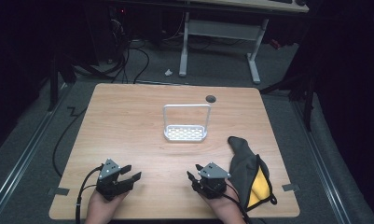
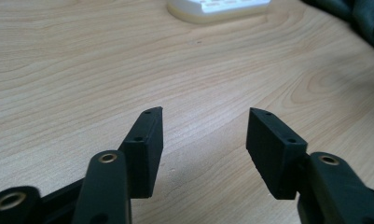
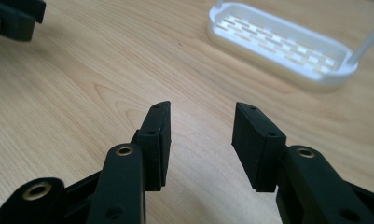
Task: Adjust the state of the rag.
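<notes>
On the wooden table (image 1: 128, 126), seen from the high view, a white rack (image 1: 185, 132) with a tall loop handle stands near the middle, and a round dark hole (image 1: 211, 98) sits in the top near the far edge. A grey cloth (image 1: 243, 163) with a yellow lining lies by the right edge, just beside the right gripper (image 1: 192, 176). The left gripper (image 1: 132, 173) rests near the front edge, well apart from the right one, each held in a hand coming in from below; both point roughly toward the table's middle. Around the table the room is dark, with grey carpet, black cables on the floor and a white desk frame (image 1: 219, 32) behind. Along the left gripper view, the left gripper (image 2: 204, 114) has its jaws wide apart over bare wood grain, nothing between them; the rack's base (image 2: 217, 9) shows at the top edge and the cloth (image 2: 362, 23) at the upper right. Along the right gripper view, the right gripper (image 3: 202, 108) is likewise spread wide and empty, low over the wood, with the rack (image 3: 280, 44) ahead to the right and part of the left gripper (image 3: 14, 16) at the upper left.
</notes>
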A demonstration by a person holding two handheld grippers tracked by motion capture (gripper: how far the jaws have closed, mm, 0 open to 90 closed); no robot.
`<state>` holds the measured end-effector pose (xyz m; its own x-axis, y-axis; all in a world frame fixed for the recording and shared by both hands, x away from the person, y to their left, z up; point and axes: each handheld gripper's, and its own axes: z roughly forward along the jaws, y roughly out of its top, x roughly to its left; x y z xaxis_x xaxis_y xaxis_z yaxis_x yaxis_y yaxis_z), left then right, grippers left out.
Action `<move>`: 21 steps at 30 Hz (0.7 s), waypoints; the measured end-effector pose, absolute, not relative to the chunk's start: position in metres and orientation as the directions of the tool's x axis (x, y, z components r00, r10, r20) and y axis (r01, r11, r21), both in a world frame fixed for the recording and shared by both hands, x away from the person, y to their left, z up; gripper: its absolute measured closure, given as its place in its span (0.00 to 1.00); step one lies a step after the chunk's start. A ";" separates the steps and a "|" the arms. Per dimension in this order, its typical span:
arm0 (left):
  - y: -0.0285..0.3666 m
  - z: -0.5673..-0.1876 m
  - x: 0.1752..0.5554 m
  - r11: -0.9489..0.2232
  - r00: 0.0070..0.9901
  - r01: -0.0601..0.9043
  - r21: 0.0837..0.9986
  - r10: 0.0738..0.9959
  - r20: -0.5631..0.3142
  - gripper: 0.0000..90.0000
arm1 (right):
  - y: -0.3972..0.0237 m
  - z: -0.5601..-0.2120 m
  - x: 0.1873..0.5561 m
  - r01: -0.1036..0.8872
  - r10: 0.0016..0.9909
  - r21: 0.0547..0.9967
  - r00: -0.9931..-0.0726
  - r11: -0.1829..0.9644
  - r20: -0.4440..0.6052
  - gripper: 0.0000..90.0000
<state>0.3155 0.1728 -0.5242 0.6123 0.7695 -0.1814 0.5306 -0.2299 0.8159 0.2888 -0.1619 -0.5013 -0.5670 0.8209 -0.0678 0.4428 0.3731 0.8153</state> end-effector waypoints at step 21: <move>0.171 -0.530 0.320 -0.212 0.607 0.554 0.805 0.764 -0.217 0.48 | -0.177 -0.502 0.286 0.433 0.826 0.822 -0.558 0.370 -0.078 0.60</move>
<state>0.3200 0.1705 -0.5303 0.6072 0.7642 -0.2174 0.5544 -0.2115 0.8049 0.2859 -0.1770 -0.5022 -0.5582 0.8260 -0.0784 0.4327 0.3704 0.8220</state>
